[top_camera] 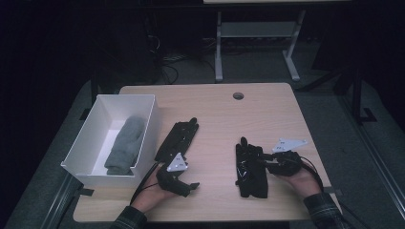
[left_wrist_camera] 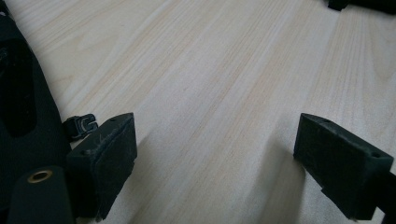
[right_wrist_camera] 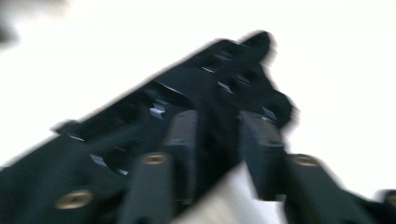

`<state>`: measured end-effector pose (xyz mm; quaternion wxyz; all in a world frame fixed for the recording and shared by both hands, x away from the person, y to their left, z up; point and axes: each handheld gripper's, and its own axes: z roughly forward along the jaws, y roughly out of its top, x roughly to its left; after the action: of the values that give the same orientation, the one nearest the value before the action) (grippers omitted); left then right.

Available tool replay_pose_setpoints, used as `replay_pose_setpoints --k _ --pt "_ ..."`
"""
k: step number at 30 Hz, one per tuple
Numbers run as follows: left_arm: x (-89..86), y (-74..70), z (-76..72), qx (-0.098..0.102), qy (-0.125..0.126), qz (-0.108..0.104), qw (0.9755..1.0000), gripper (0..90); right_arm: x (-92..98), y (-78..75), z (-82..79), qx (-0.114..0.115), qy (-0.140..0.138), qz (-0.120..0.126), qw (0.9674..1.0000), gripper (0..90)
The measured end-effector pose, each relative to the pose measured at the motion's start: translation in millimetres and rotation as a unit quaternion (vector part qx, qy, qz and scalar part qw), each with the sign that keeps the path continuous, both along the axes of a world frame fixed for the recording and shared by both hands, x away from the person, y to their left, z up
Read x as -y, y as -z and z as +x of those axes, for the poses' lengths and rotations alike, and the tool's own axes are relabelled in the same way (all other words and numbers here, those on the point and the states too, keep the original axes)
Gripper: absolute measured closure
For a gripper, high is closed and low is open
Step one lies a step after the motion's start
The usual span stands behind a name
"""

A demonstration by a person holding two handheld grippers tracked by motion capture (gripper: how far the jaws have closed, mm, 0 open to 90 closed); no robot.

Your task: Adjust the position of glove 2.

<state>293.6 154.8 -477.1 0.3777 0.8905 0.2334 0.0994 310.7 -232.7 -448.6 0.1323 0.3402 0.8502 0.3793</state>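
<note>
Your left gripper (left_wrist_camera: 215, 154) stands wide over bare table (left_wrist_camera: 224, 70). Your right gripper (right_wrist_camera: 219, 140) straddles the black glove (right_wrist_camera: 187, 102), jaws narrow, grip unclear. No writing is readable; the high view adds the white box (top_camera: 143, 129), centre left.

Dim high view, dark surroundings, right gripper view blurred, overexposed

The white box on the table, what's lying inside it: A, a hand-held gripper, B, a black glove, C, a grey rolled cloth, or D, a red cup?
C: in the high view the white box at the table's left holds a grey rolled cloth, while both black gloves lie outside it on the wood.
</note>
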Motion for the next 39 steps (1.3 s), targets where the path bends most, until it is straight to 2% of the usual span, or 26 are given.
replay_pose_setpoints --k 1,4,6,8,9,11,12,13,16,18,22,27,31,36,39 --pt "0.1 -0.3 0.4 -0.001 0.002 0.002 1.0000 12.6 4.1 2.3 -0.1 0.005 0.014 -0.005 0.9999 55.0" --pt "2.3 -1.2 0.8 -0.005 -0.003 0.003 1.0000 12.9 19.8 12.2 0.3 0.010 0.044 -0.019 0.9988 41.8" --pt "3.1 -4.2 1.2 -0.007 -0.002 0.011 0.9999 15.5 31.1 17.8 1.6 0.006 0.059 -0.012 0.9981 38.0" --pt "4.1 -6.9 0.8 -0.012 -0.005 0.014 0.9998 26.5 40.3 21.6 2.7 0.002 0.072 0.000 0.9974 33.6" --pt "4.9 -9.6 1.6 -0.012 -0.010 0.019 0.9997 30.6 43.9 23.6 3.5 -0.001 0.077 0.001 0.9970 32.1" --pt "5.2 -13.6 3.0 -0.011 -0.014 0.022 0.9996 44.5 48.3 28.1 5.8 -0.004 0.090 -0.001 0.9959 28.6" --pt "5.3 -17.9 4.3 -0.013 -0.019 0.010 0.9997 48.4 48.7 29.2 6.6 -0.004 0.093 -0.001 0.9956 28.3" --pt "5.5 -20.3 5.3 -0.015 -0.025 0.004 0.9996 57.3 49.0 30.5 7.9 -0.003 0.093 -0.003 0.9957 27.2" --pt "5.3 -29.2 13.4 -0.021 -0.041 0.000 0.9989 78.5 47.3 32.6 8.8 -0.001 0.093 -0.002 0.9956 23.5" --pt "5.3 -33.6 21.3 -0.021 -0.049 0.000 0.9986 88.1 46.5 33.2 8.5 -0.001 0.095 0.000 0.9955 21.8" --pt "6.8 -38.8 38.7 -0.017 -0.081 0.020 0.9963 89.7 46.2 33.2 9.0 -0.004 0.090 -0.002 0.9959 19.5" --pt "7.6 -42.1 60.9 -0.007 -0.118 0.023 0.9928 89.7 44.5 33.5 9.7 -0.006 0.087 -0.003 0.9962 16.5" --pt "5.6 -42.3 81.9 -0.001 -0.151 0.020 0.9884 89.7 44.1 33.3 9.8 -0.007 0.085 -0.004 0.9964 16.4" --pt "8.9 -33.3 99.7 -0.010 -0.168 0.026 0.9854 89.6 43.9 33.3 10.1 -0.007 0.083 -0.004 0.9965 16.2" --pt "13.2 -21.5 107.1 -0.026 -0.164 0.040 0.9852 89.7 43.6 33.4 10.2 -0.006 0.083 -0.003 0.9965 16.2"
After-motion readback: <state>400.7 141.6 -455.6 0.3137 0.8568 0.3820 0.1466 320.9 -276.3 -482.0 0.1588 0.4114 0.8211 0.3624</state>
